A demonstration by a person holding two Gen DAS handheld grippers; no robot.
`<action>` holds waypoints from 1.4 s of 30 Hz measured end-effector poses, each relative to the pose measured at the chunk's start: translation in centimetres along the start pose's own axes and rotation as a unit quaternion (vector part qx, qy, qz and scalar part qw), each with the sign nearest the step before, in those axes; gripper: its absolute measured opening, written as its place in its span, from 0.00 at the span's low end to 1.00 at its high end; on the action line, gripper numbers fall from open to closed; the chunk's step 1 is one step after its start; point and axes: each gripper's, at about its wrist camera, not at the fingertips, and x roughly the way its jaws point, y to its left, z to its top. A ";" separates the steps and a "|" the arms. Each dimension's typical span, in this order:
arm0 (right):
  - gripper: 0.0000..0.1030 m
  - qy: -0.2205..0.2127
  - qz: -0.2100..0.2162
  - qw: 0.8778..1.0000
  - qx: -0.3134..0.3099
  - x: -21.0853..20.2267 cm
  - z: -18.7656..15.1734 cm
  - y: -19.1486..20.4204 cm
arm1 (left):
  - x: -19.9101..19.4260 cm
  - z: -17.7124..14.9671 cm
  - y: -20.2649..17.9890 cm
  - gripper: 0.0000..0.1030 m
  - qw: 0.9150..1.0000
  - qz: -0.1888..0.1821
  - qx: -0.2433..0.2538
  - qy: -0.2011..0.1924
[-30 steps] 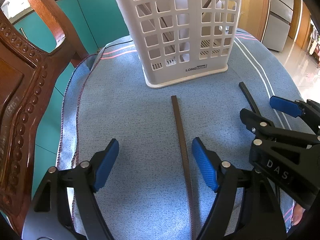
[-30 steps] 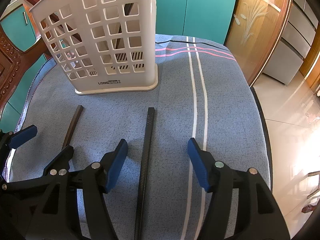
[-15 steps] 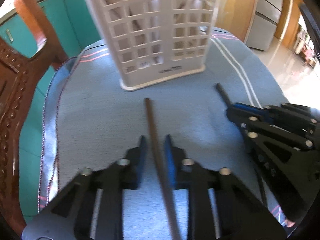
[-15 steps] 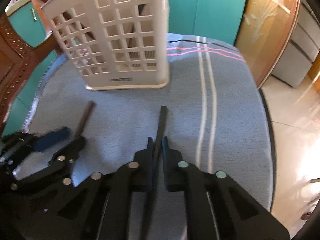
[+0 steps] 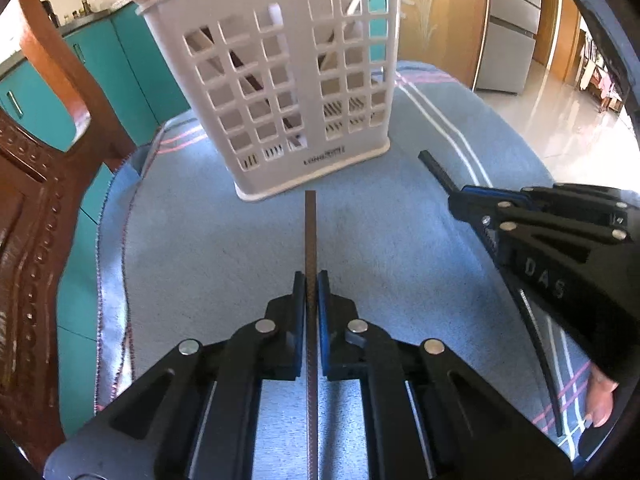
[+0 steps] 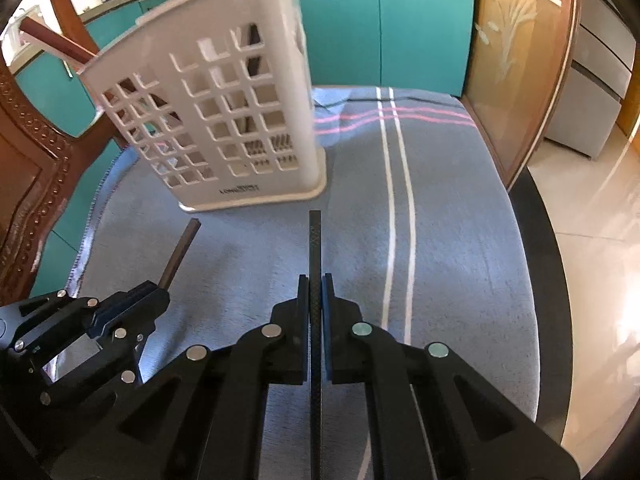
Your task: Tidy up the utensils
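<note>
Room: a kitchen with teal cabinet doors, a carved brown wooden chair (image 5: 32, 216) on the left and a shiny tiled floor on the right.
Surface: a table under a blue woven cloth with white and pink stripes (image 6: 440, 240).
Holder: a white plastic lattice utensil basket (image 5: 288, 92) stands upright at the far side of the cloth, with a few sticks already leaning inside it.
Left gripper (image 5: 311, 300): clamped on a thin brown chopstick (image 5: 310, 232), whose far tip points at the basket's base and stops just short of it.
Right gripper (image 6: 316, 300): clamped on a thin black textured chopstick (image 6: 315, 248), also aimed toward the basket.
Risk, slip: each stick is pinched along a narrow edge, so it could swivel between the pads during a lift and droop.
Risk, basket: the holder looks light; a tip that catches a lattice hole or the rim could push or tip it.
Risk, collision: the two grippers sit near each other, so bringing both to the one opening together could knock them or cross the sticks.
</note>
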 end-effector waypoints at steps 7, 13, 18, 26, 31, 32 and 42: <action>0.11 0.011 -0.019 1.000 -0.008 0.6 -0.1 -0.3 | 0.9 0.2 0.1 0.08 1.000 -0.002 -0.009 0.018; 0.32 0.016 -0.028 0.999 -0.028 0.5 -0.2 -0.1 | 0.9 -0.1 0.5 0.15 1.000 0.004 -0.014 0.017; 0.37 0.025 -0.025 0.998 -0.044 0.1 -1.2 0.8 | 1.0 -0.1 0.6 0.20 1.000 0.008 -0.018 0.017; 0.41 0.035 -0.032 0.997 -0.068 -0.1 -2.6 2.4 | 1.0 0.0 0.9 0.35 1.000 0.016 -0.020 0.016; 0.41 0.035 -0.045 0.995 -0.081 0.3 -3.1 3.1 | 1.0 0.2 1.1 0.44 0.999 0.026 -0.021 0.016; 0.41 0.034 -0.045 0.995 -0.081 0.3 -3.0 3.1 | 1.0 0.2 1.3 0.45 0.999 0.026 -0.022 0.016; 0.06 0.036 -0.008 0.996 -0.078 0.6 -2.0 3.1 | 1.3 0.3 2.8 0.13 0.997 -0.026 -0.065 0.024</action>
